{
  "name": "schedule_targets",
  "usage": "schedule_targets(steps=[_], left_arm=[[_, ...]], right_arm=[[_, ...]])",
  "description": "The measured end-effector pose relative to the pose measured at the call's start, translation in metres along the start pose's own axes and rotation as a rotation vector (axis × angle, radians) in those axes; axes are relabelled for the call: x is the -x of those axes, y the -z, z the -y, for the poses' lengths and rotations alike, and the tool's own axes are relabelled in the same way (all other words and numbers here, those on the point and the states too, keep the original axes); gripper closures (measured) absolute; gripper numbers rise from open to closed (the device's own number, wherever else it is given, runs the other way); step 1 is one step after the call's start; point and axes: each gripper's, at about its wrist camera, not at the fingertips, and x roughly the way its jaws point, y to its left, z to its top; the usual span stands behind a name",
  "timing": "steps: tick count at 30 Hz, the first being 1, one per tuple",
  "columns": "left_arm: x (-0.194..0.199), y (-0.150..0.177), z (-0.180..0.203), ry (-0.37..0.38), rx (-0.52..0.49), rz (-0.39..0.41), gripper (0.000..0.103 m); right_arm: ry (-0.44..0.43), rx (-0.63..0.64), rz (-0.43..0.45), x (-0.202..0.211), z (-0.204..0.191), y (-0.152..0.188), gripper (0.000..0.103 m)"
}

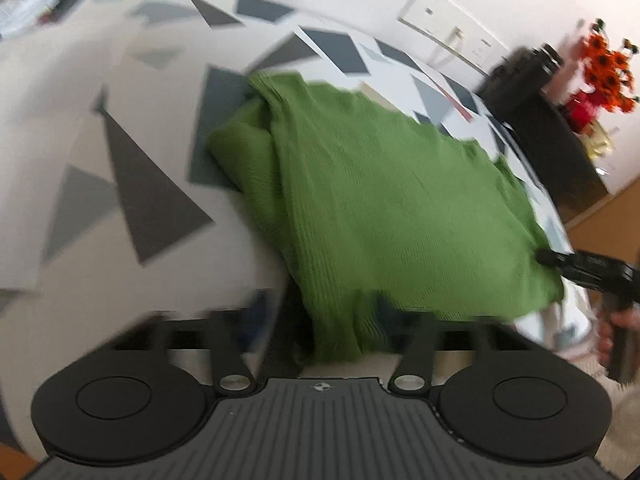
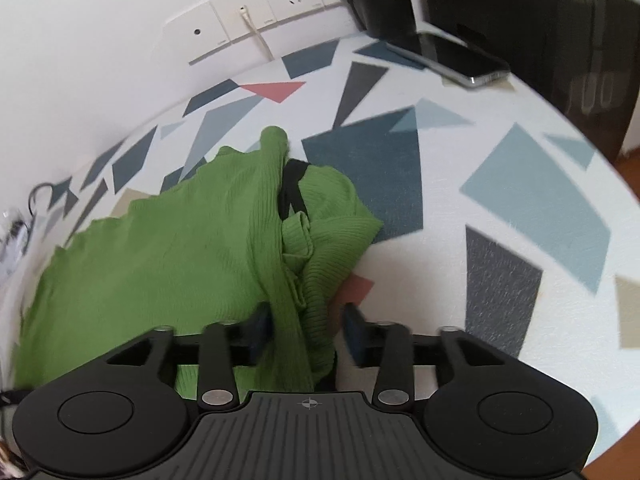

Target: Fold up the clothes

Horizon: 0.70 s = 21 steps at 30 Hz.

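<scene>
Right wrist view: green ribbed knit top (image 2: pixel 168 248), lying partly folded on a tablecloth w/ grey-blue geometric patches (image 2: pixel 500 208); a black strap or trim (image 2: pixel 292 188) shows at the bunched edge.
- Right gripper (image 2: pixel 306 332): jaws partly spread, a thick ridge of the knit passing between them; pads look clear of the cloth, so no pinch judged.
- Left gripper (image 1: pixel 332 320), left wrist view: jaws wide apart, near hem of the top between them, fingertips blurred; nothing pinched.
- Handling (judgement): light, soft, stretchy; sags & bunches, non-fragile, ribbing gives fair friction. Take hold at hem corners or along a fold edge, thru all layers, not at the loose strap.
- Other items: wall sockets (image 2: pixel 256 20) behind; smartphone (image 2: pixel 460 60) at far table edge; orange flowers (image 1: pixel 604 68) and a dark cabinet (image 1: pixel 560 148) beyond.
</scene>
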Motion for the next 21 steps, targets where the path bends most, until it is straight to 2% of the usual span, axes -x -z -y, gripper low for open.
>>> schedule_targets(steps=[2,5,7,10,13,17,21], left_arm=[[0.001,-0.011,0.002,-0.048,-0.039,0.03,0.018],[-0.008,-0.032,0.0,-0.123,-0.07,0.05,0.011],[-0.021,-0.044,-0.003,-0.149,-0.065,0.042,0.011],[-0.041,-0.055,-0.004,-0.167,-0.052,0.017,0.011],[-0.055,-0.058,0.002,-0.175,-0.053,-0.001,0.003],[-0.064,-0.057,0.014,-0.229,-0.091,0.0,0.001],[-0.072,-0.058,0.024,-0.283,-0.142,-0.014,0.0]], right_arm=[[0.023,0.041,0.033,0.004,-0.007,-0.004,0.02],[0.051,0.103,0.086,0.002,-0.019,-0.015,0.008],[0.059,0.121,0.077,-0.007,-0.024,-0.025,0.004],[0.057,0.143,0.043,-0.025,-0.028,-0.036,0.003],[0.07,0.154,0.001,-0.043,-0.032,-0.042,0.001],[0.096,0.178,-0.039,-0.057,-0.035,-0.04,0.001],[0.142,0.245,-0.036,-0.063,-0.044,-0.034,0.001]])
